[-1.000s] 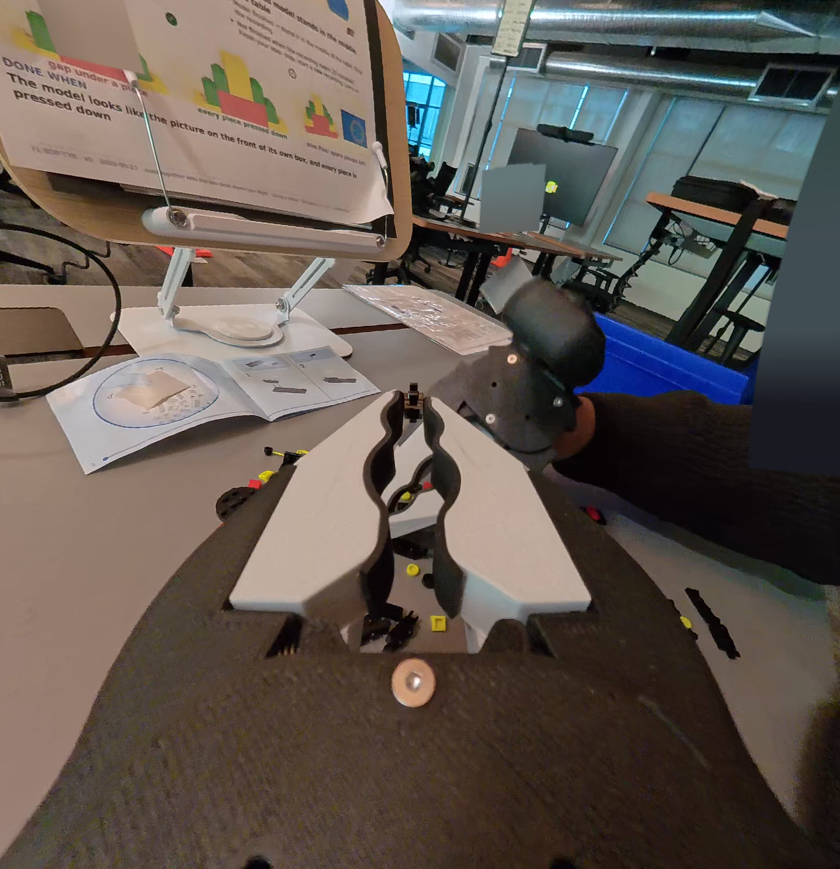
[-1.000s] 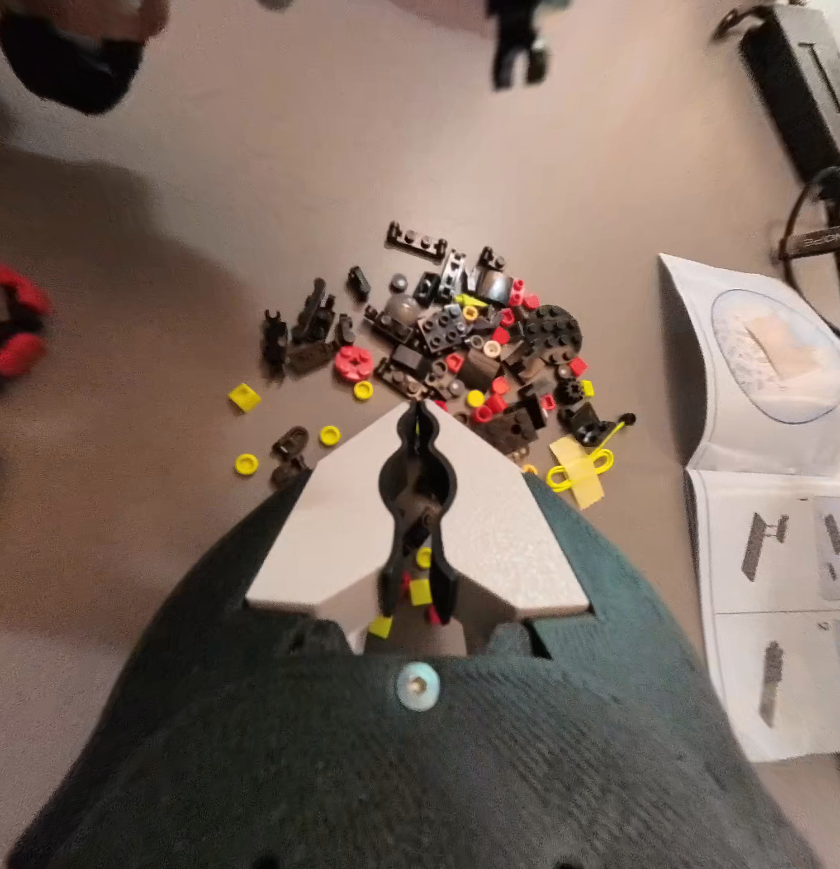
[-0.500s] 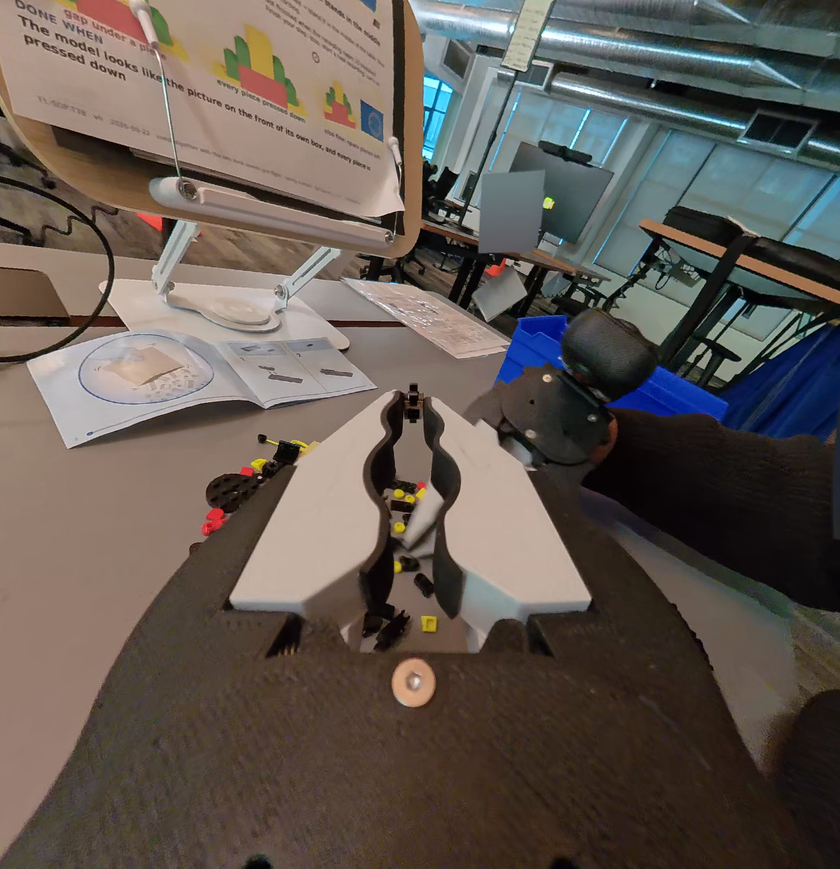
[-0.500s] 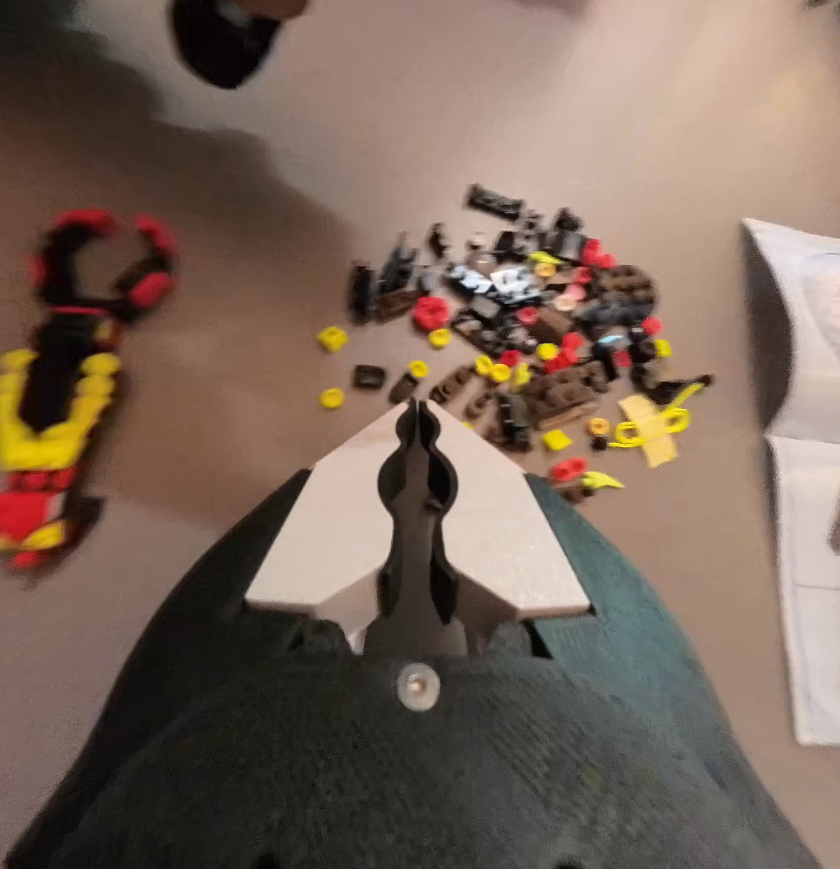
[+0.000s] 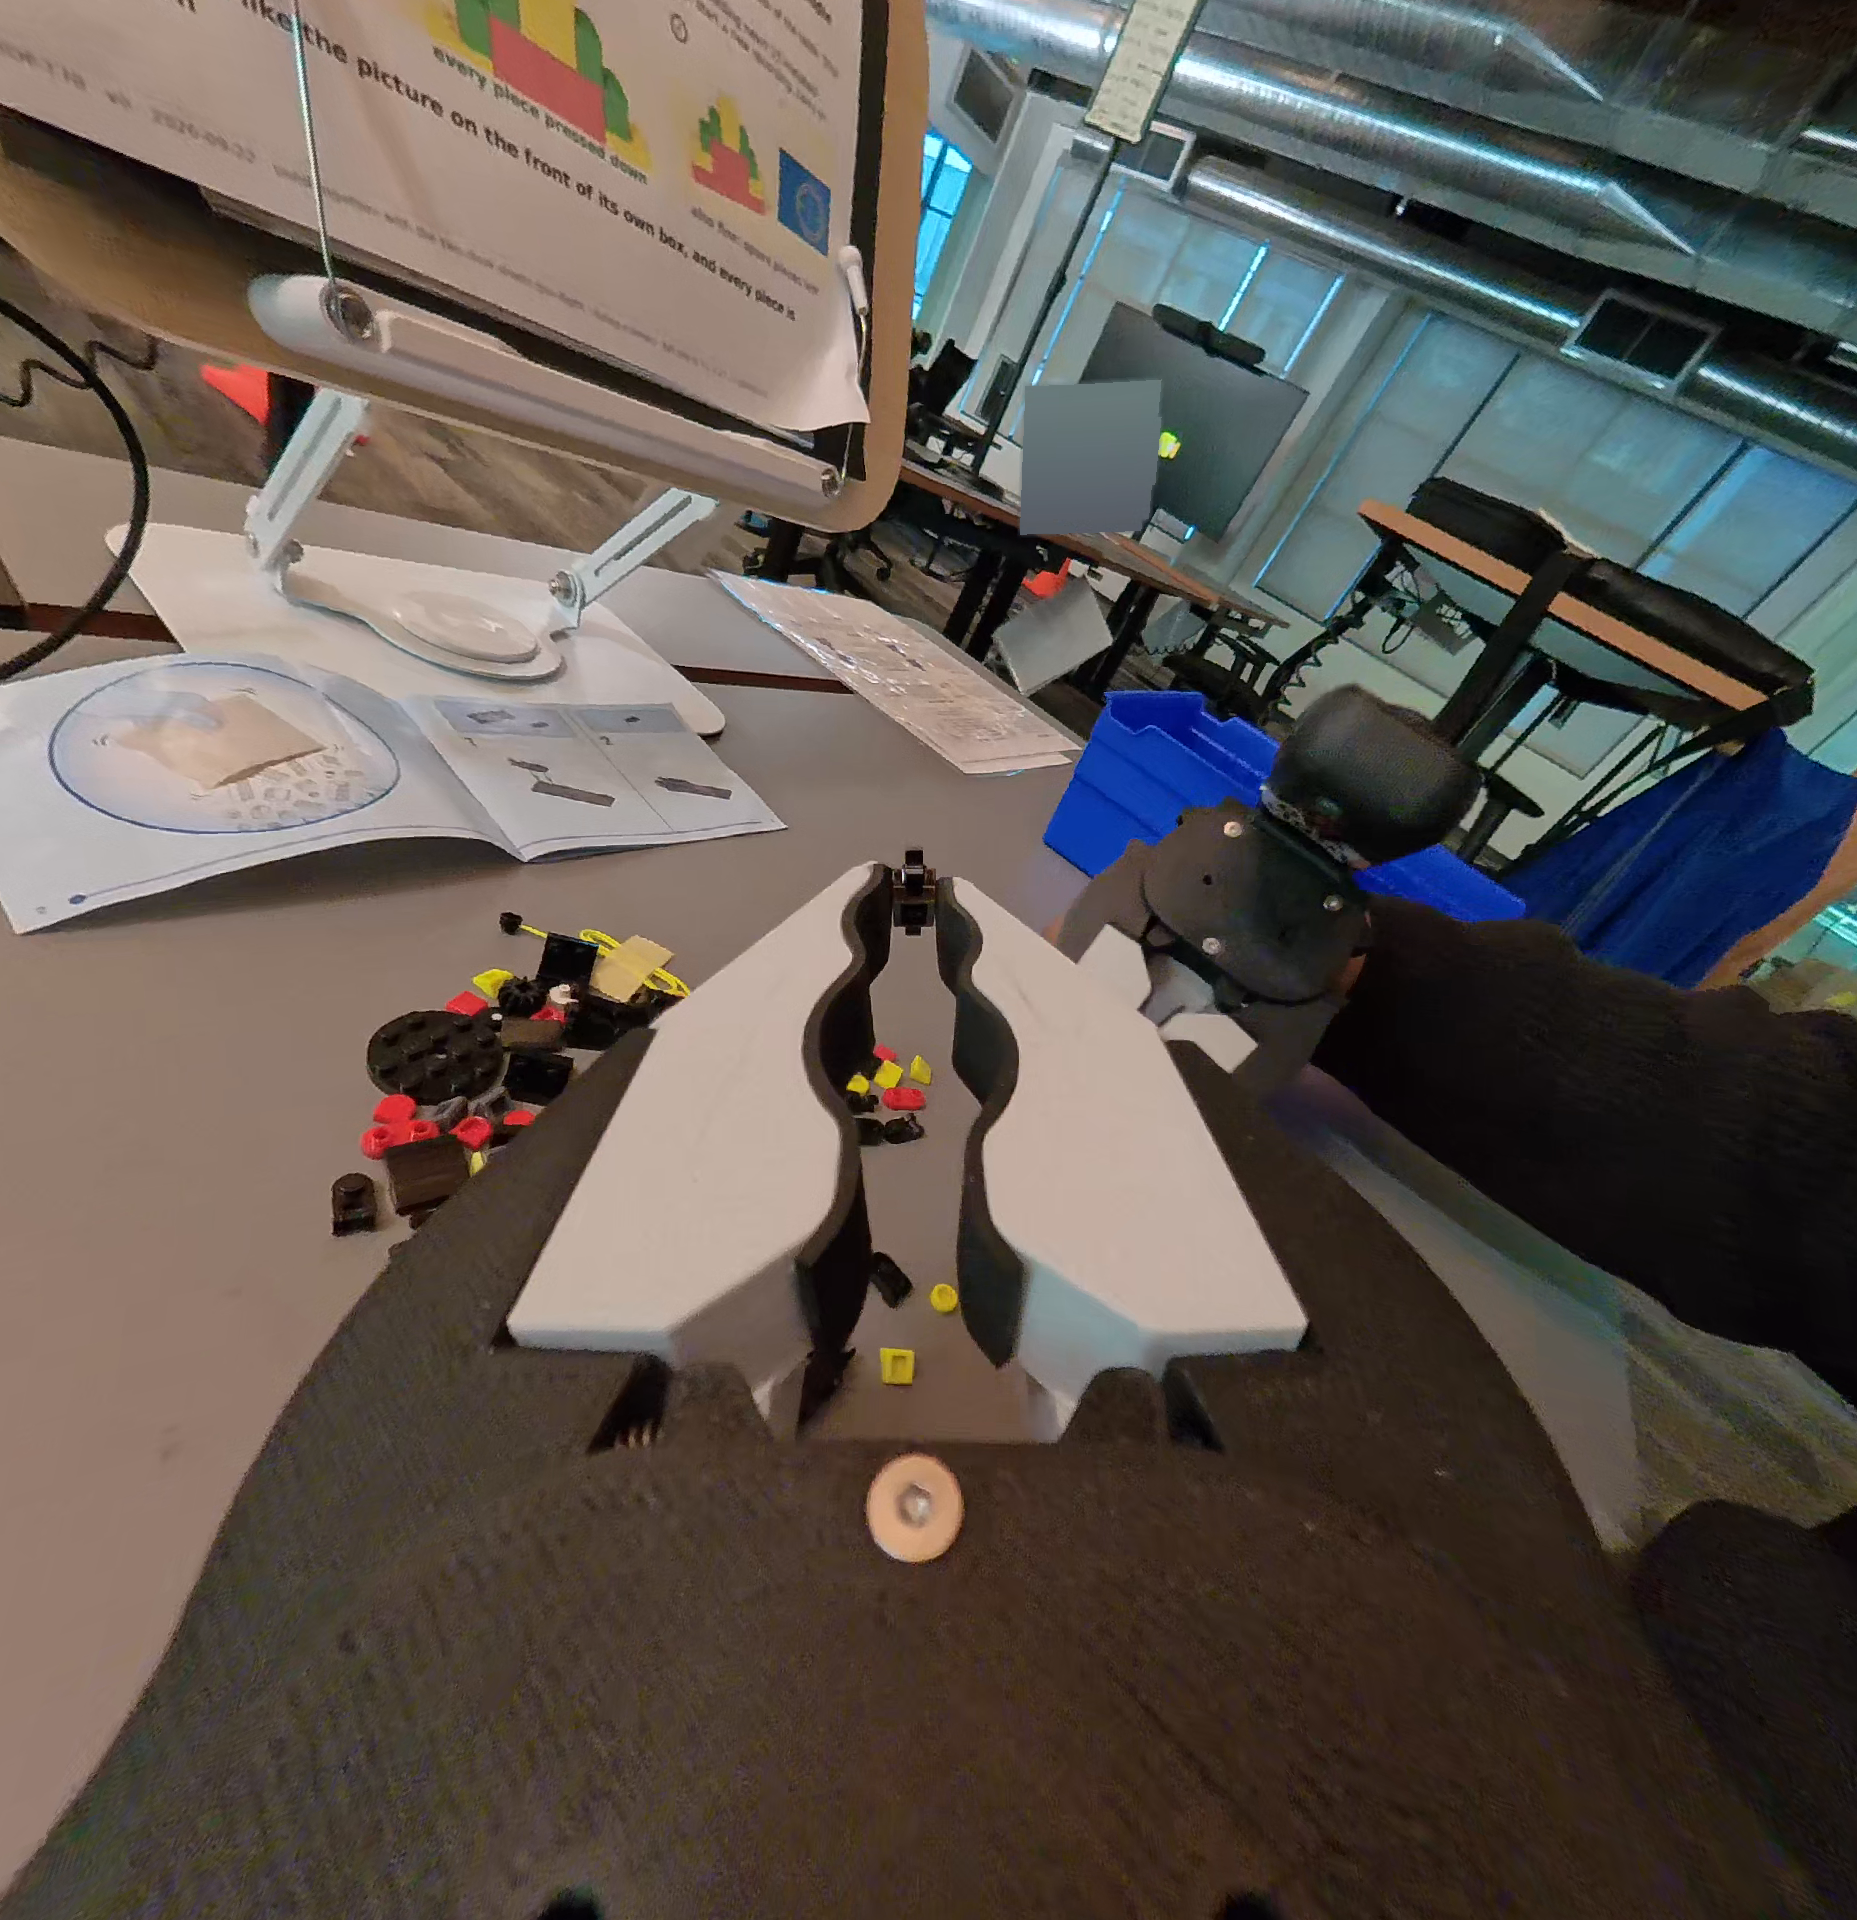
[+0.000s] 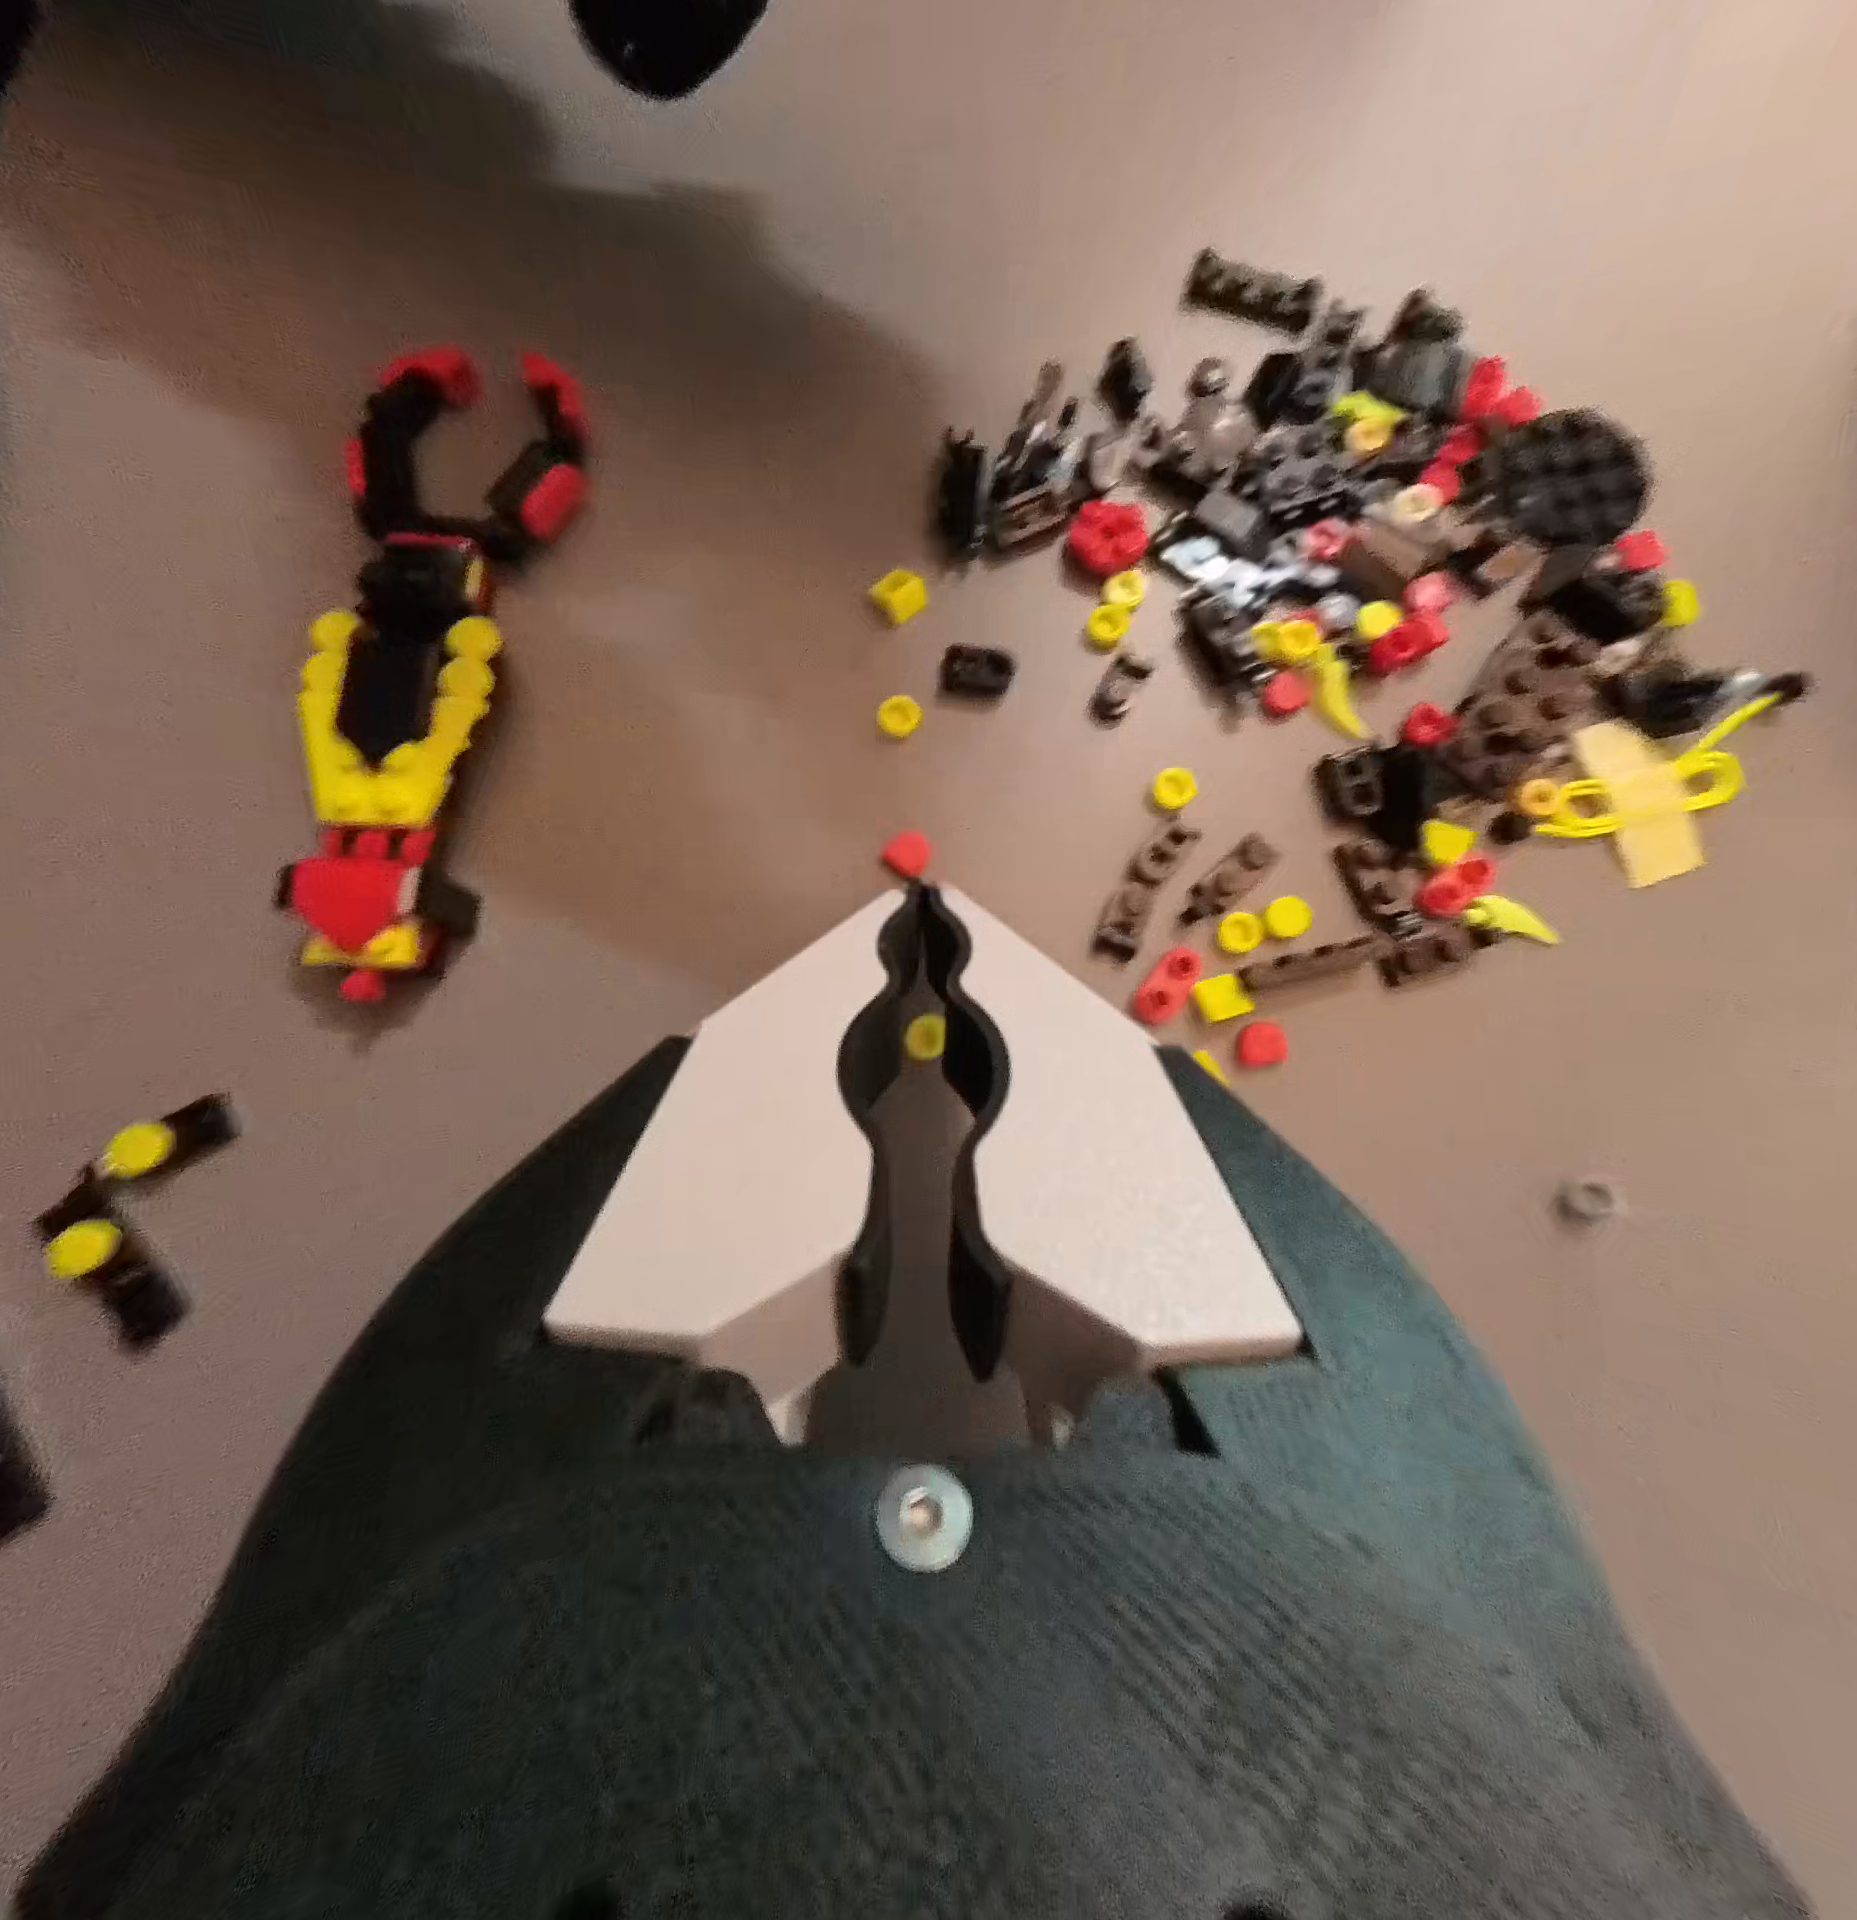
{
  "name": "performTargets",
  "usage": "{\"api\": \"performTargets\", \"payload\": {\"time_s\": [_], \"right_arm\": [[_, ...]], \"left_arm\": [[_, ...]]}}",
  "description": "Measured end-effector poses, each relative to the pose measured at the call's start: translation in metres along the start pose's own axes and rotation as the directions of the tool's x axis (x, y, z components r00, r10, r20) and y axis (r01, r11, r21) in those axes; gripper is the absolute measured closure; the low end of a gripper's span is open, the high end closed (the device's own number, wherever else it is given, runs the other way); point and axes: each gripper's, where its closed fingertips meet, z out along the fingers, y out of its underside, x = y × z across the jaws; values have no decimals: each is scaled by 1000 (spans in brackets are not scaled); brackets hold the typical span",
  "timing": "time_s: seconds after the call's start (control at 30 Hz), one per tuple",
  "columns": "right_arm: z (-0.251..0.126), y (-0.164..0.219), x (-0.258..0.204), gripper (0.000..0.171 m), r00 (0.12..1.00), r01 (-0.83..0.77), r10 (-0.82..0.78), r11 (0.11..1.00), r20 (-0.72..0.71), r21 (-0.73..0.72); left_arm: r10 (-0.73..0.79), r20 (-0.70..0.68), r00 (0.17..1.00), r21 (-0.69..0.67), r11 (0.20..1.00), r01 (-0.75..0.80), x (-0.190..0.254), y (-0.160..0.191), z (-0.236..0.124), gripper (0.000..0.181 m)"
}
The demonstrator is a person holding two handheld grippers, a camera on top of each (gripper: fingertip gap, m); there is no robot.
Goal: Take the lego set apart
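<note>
The partly built lego model (image 6: 404, 675), black, yellow and red with two claws, lies on the table at the left of the right wrist view. A pile of loose pieces (image 6: 1371, 623) lies to the right; it also shows in the left wrist view (image 5: 488, 1060). My left gripper (image 5: 911, 883) is shut on a small black lego piece (image 5: 911, 896), held above the table. My right gripper (image 6: 916, 896) is shut, pointing down at the table. A small red piece (image 6: 906, 852) lies just past its tips. The right gripper also shows in the left wrist view (image 5: 1152, 997).
A black strip with yellow studs (image 6: 124, 1205) lies at the lower left. An open instruction booklet (image 5: 332, 769) and a white stand holding a printed sheet (image 5: 415, 623) are at the back left. A blue bin (image 5: 1163, 769) is beyond the table edge. Spacing between my two grippers at the tips: around 15 cm.
The right gripper has moved left away from the pile, bringing the model into its view. The left gripper still holds the black piece and has shifted slightly.
</note>
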Motion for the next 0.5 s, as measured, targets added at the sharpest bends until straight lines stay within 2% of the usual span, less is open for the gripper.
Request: {"api": "performTargets", "payload": {"time_s": [0.1, 0.13, 0.2, 0.3, 0.37, 0.47, 0.5], "right_arm": [[3, -2, 46, 171, 973, 8, -13, 1000, -229, -20], [2, -3, 53, 171, 967, 11, -16, 1000, -256, -21], [-1, -7, 44, 171, 981, 6, -5, 1000, -192, 4], [-7, -10, 7, 171, 1000, -6, 6, 999, 4, 49], [-5, -9, -11, 171, 996, -18, 14, 999, 86, 48], [6, -8, -16, 171, 993, -11, 8, 1000, 115, 27], [8, -12, -5, 171, 998, -15, 13, 999, 55, 40]], "left_arm": [[25, 19, 1000, -4, 1000, -25, -2, 1, 0, 175], [33, 23, 999, -7, 999, -32, -3, 1, 0, 175], [39, 25, 999, -9, 999, -39, -3, 1, 0, 175], [26, 12, 1000, -12, 1000, -26, -1, 2, 0, 175], [14, 1, 1000, -17, 1000, -14, 1, 4, 2, 175], [2, -8, 1000, -24, 1000, -2, 2, 6, 3, 175], [5, -6, 1000, -26, 1000, -5, 2, 6, 3, 175]]}}
